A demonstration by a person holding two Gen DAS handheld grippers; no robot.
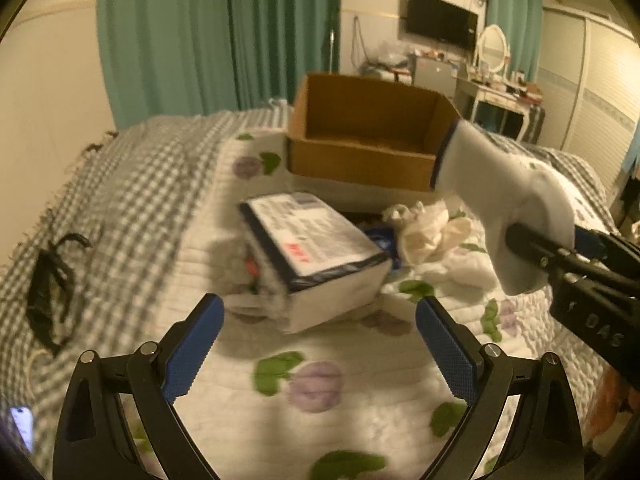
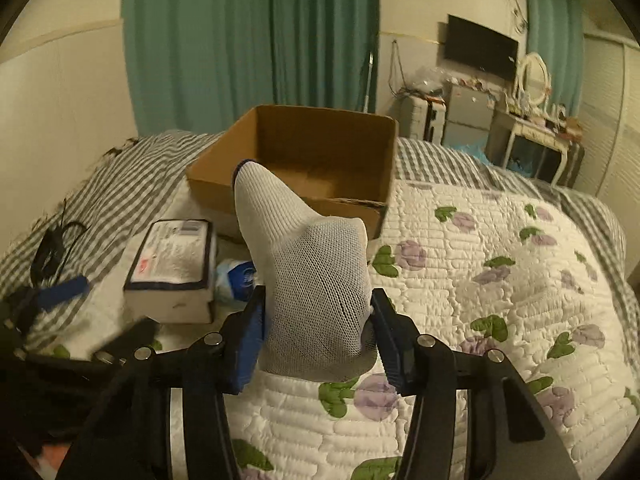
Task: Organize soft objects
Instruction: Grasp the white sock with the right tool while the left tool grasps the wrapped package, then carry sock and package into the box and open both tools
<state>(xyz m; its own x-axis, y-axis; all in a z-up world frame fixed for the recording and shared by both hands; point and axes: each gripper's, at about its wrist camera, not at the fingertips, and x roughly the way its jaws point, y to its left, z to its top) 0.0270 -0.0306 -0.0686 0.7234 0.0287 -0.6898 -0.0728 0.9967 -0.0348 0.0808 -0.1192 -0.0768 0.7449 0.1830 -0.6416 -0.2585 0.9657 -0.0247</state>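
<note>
Bed [image 2: 480, 280] is carrying an open box [image 2: 296, 160], with a wrapped packet [image 2: 172, 268] lying just before it. Right gripper [image 2: 318, 332] is clamping a white sock [image 2: 316, 280], holding it aloft near the box; left gripper [image 1: 320, 344] is hovering wide open, holding nothing, over the quilt.

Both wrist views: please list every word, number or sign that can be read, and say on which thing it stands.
"DAS": raised letters on the black body of the right gripper, left wrist view.
Wrapped white package: a red mark and dense print on its label, too blurred to read in either view.
White sock, cardboard box: no text visible.
</note>
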